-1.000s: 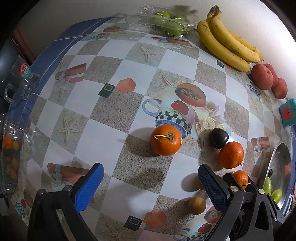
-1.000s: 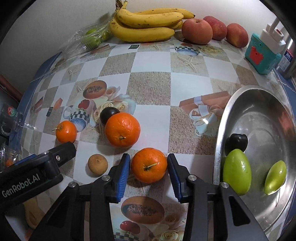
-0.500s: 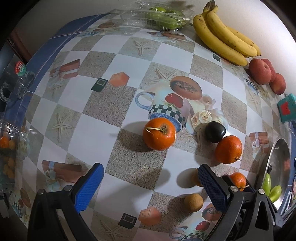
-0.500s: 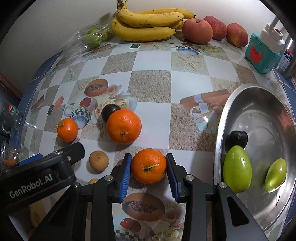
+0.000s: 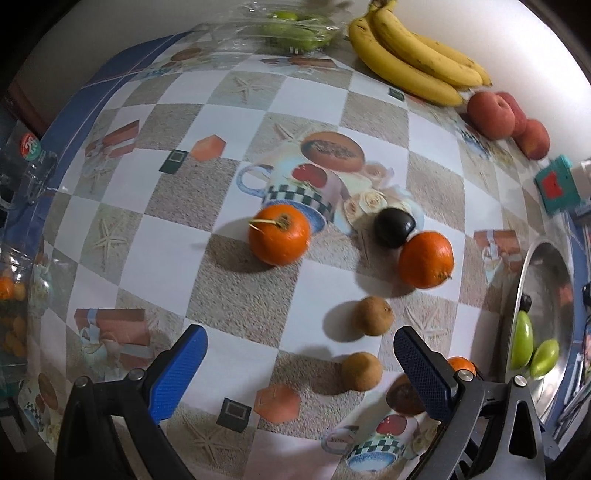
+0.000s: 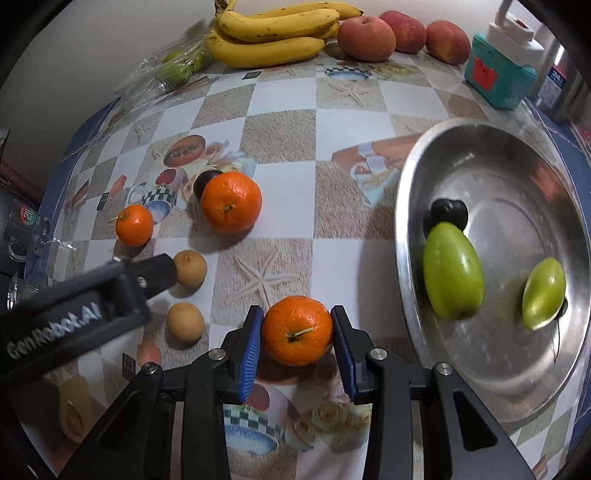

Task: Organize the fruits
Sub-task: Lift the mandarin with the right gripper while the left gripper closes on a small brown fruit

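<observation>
On my right wrist view, the right gripper [image 6: 297,341] has its blue pads pressed against both sides of a small orange [image 6: 297,335], so I read it as clamped on that fruit, down at six o'clock of the frame. The steel bowl [image 6: 413,192] sits at three o'clock, holding two green fruits [image 6: 452,271] and a dark plum [image 6: 448,211]. At ten o'clock from the held orange lie a large orange [image 6: 231,202] with another dark plum [image 6: 203,182] touching it, and a stemmed orange [image 6: 134,225] further left. Two brown round fruits [image 6: 190,268] rest near nine o'clock, just beside the left gripper's body.

On my left wrist view, the left gripper [image 5: 301,354] stands with jaws wide and nothing between its pads. The stemmed orange [image 5: 279,234] sits at twelve o'clock from it. Bananas [image 5: 410,66] and peaches [image 5: 491,114] line the far edge at one o'clock; the bagged green fruit [image 5: 291,29] at twelve is blurred, so I can't say what kind.
</observation>
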A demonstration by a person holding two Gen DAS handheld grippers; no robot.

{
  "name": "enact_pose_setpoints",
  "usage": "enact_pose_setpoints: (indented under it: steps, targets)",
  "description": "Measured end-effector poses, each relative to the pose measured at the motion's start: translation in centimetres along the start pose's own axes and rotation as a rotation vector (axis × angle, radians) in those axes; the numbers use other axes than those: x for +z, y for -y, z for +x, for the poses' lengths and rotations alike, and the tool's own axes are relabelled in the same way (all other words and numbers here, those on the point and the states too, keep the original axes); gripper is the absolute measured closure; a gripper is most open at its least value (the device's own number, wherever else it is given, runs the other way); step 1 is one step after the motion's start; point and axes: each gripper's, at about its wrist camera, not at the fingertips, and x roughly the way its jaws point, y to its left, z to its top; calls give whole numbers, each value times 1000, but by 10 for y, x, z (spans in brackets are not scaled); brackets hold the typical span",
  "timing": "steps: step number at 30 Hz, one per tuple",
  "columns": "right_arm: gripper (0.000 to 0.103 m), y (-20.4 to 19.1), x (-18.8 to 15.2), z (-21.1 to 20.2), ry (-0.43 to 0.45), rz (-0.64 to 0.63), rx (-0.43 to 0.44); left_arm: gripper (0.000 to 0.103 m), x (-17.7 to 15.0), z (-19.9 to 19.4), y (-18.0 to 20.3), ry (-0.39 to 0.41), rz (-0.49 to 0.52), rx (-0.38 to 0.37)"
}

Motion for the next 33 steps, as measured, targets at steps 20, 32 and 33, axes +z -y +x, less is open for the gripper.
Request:
enact_pose_setpoints:
  steps: [20, 32, 33]
  targets:
    - [65, 19, -16, -8, -37, 93, 29, 57, -21, 15, 35, -68, 62, -56]
    - [65, 23, -15, -22, -15, 98, 50, 75, -24, -6, 47, -20, 89, -79]
    - [65, 22, -14, -24, -11, 97, 54, 75, -23, -10, 47, -10, 87, -82]
